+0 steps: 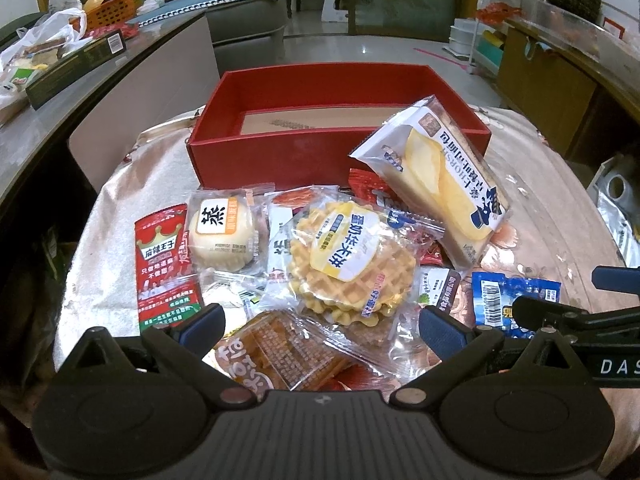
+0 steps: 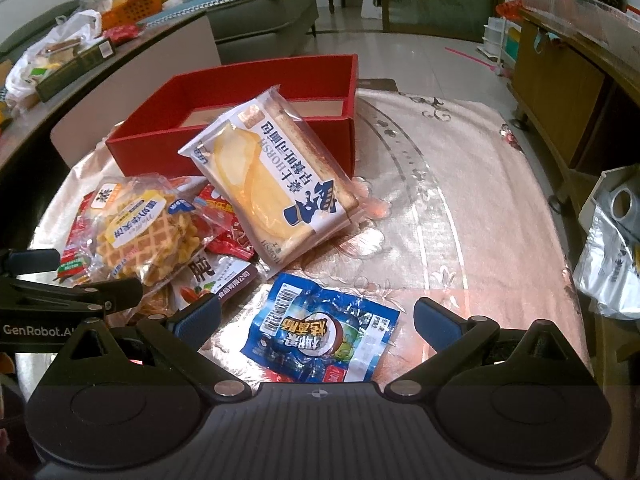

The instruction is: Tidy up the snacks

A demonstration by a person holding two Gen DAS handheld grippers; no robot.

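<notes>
An empty red box (image 1: 280, 152) (image 2: 160, 148) stands at the far side of the cloth-covered table. In front of it lies a heap of wrapped snacks: a waffle pack (image 1: 352, 256) (image 2: 144, 232), a round bun pack (image 1: 222, 234), a red spicy-strip packet (image 1: 164, 268) and a brown tofu pack (image 1: 288, 352). A sliced-bread pack (image 1: 444, 184) (image 2: 276, 180) leans on the box. My left gripper (image 1: 320, 328) is open just above the tofu pack. My right gripper (image 2: 316, 320) hovers open over a blue packet (image 2: 320, 332) (image 1: 508, 300).
A grey counter (image 1: 80, 92) runs along the left with bags, a dark green box (image 1: 76, 68) and an orange basket (image 1: 110, 8). A wooden cabinet (image 2: 560, 80) stands at the right. Silver bags (image 2: 612, 264) sit off the table's right edge. Bare tablecloth (image 2: 460, 200) spreads to the right.
</notes>
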